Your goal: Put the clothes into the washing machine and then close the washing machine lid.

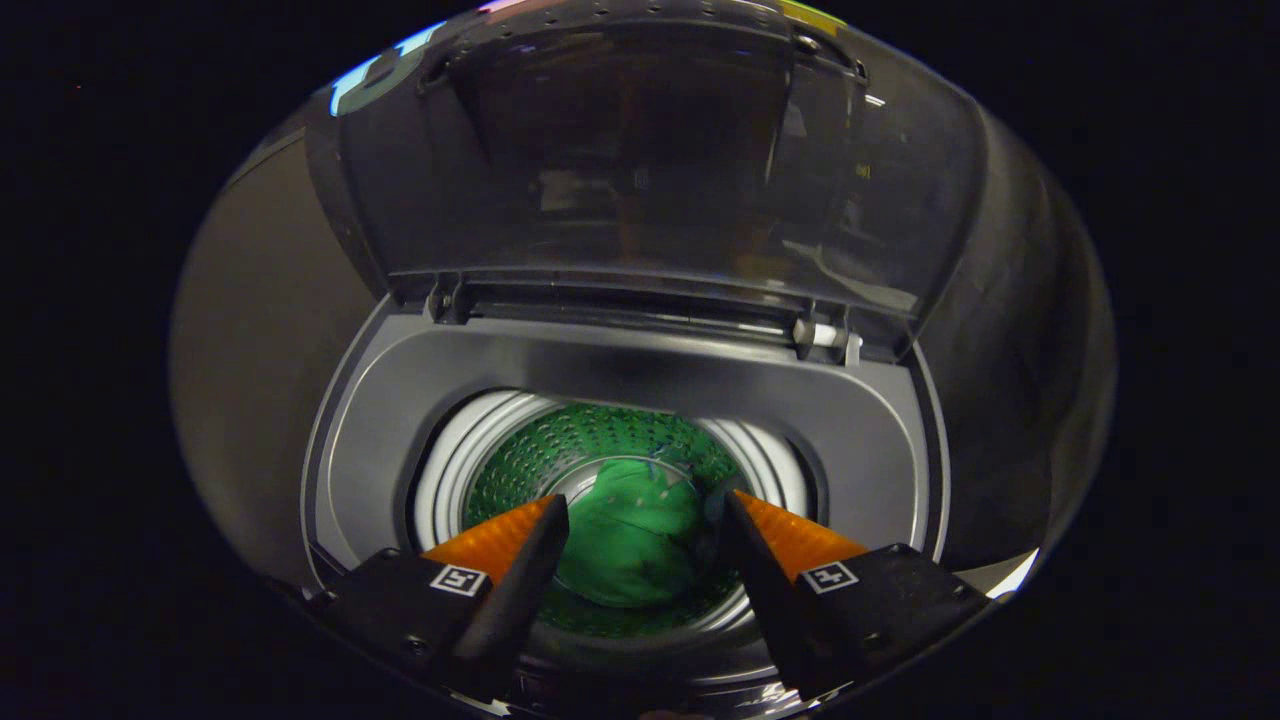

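A top-loading washing machine (870, 440) stands below me with its grey top frame around a round drum opening. Green clothing (630, 540) lies at the bottom of the drum (520, 460), whose perforated wall reflects green. My gripper (645, 510) hovers over the drum mouth, open, with nothing between its fingers; the clothing shows through the gap, well beneath them. The transparent dark lid (650, 170) stands upright, hinged at the far side of the opening, beyond the fingers.
The lid hinge with a white pin (825, 335) runs along the back of the frame. Dark cloth wall hangs on both sides of the machine. A white ring (440, 470) lines the drum mouth.
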The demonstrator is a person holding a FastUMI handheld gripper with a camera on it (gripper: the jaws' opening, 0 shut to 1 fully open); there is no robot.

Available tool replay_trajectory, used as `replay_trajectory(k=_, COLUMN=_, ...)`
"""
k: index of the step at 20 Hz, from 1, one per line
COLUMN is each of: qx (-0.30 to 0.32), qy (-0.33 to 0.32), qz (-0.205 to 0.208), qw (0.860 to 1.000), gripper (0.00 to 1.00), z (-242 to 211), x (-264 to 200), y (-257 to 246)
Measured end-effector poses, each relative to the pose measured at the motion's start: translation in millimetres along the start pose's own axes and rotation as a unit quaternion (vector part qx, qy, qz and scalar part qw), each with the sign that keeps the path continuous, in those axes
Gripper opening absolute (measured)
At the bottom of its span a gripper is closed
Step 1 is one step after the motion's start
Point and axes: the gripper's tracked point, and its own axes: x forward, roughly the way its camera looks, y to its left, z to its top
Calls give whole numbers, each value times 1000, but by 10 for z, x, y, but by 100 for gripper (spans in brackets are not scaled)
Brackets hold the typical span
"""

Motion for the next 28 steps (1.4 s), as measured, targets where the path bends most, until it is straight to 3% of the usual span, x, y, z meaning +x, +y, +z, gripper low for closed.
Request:
replay_trajectory(k=5, qx=1, qy=8, qz=12, qw=1000, gripper=100, z=23, x=-104, y=130)
replay_trajectory(k=8, qx=24, qy=-28, qz=25, qw=999, gripper=100, z=287, x=-290, y=198)
replay_trajectory(k=16, qx=36, qy=-199, qz=41, qw=978, gripper=99, z=1675, x=-1079, y=212)
replay_trajectory(k=22, qx=42, qy=-328, qz=44, qw=943, gripper=99, z=2883, x=-1528, y=125)
replay_trajectory(k=24, qx=44, qy=-313, qz=32, qw=948, gripper=98, z=3083, x=-1338, y=5)
replay_trajectory(k=26, qx=53, qy=-261, qz=11, qw=964, gripper=98, z=3095, x=-940, y=-124)
replay_trajectory(k=27, qx=62, qy=-239, qz=20, qw=969, gripper=98, z=3051, x=-870, y=-85)
replay_trajectory(k=28, qx=69, qy=-253, qz=13, qw=965, gripper=100, z=3153, x=-762, y=-90)
